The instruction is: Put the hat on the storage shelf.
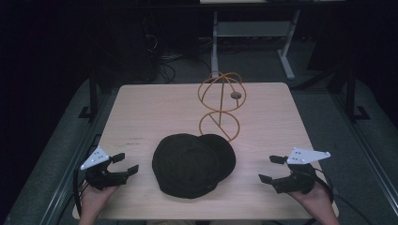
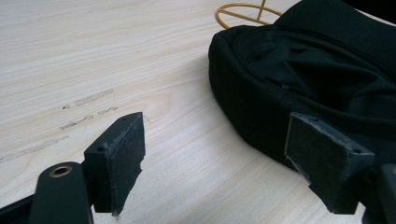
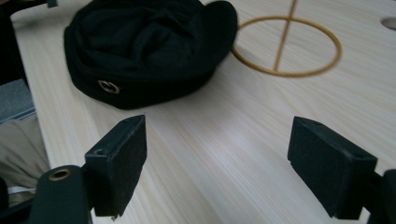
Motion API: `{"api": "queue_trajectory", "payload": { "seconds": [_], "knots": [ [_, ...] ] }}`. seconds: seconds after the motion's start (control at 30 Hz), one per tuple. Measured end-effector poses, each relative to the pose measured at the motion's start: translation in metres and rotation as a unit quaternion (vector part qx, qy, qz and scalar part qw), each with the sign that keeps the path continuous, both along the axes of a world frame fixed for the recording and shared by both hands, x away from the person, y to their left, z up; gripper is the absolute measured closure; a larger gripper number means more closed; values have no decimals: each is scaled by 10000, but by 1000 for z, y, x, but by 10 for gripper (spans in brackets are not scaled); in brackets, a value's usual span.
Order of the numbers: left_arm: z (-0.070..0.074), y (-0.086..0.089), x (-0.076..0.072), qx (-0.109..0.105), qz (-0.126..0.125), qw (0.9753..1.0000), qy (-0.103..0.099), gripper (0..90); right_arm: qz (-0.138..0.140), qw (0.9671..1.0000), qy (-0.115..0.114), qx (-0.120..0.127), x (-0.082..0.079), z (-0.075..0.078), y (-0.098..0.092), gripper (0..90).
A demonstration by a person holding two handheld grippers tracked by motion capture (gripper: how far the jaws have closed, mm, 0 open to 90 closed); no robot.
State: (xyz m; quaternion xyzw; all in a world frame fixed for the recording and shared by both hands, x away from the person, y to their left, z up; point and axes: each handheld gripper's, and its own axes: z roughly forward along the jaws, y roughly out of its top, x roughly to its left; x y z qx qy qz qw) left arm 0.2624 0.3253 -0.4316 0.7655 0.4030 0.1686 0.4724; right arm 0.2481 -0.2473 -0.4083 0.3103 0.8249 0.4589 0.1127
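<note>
A black cap (image 1: 192, 164) lies on the light wooden table (image 1: 141, 112), near its front middle. Behind it stands a gold wire stand (image 1: 220, 105) made of rings on a round base. My left gripper (image 1: 126, 163) rests at the table's front left, open, its jaws wide apart and nothing between them; the cap (image 2: 317, 84) sits just beyond its right jaw. At the front right my right gripper (image 1: 271, 168) is open too, with bare table between its jaws. Ahead of it lie the cap (image 3: 144, 51) with a small metal eyelet and the stand's base ring (image 3: 286, 45).
A white-legged desk frame (image 1: 253, 33) stands on the floor behind the table. Dark rails (image 1: 94, 93) flank the table at left and right. Faint scuff marks (image 2: 84, 109) show on the wood left of the cap.
</note>
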Motion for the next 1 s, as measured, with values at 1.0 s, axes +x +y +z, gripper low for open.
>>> {"api": "queue_trajectory", "payload": {
  "seconds": [1.0],
  "knots": [
    [-2,1,3,61,-11,10000,37,195,1266,9911,62,-420,18,21,99,216]
  ]
}}
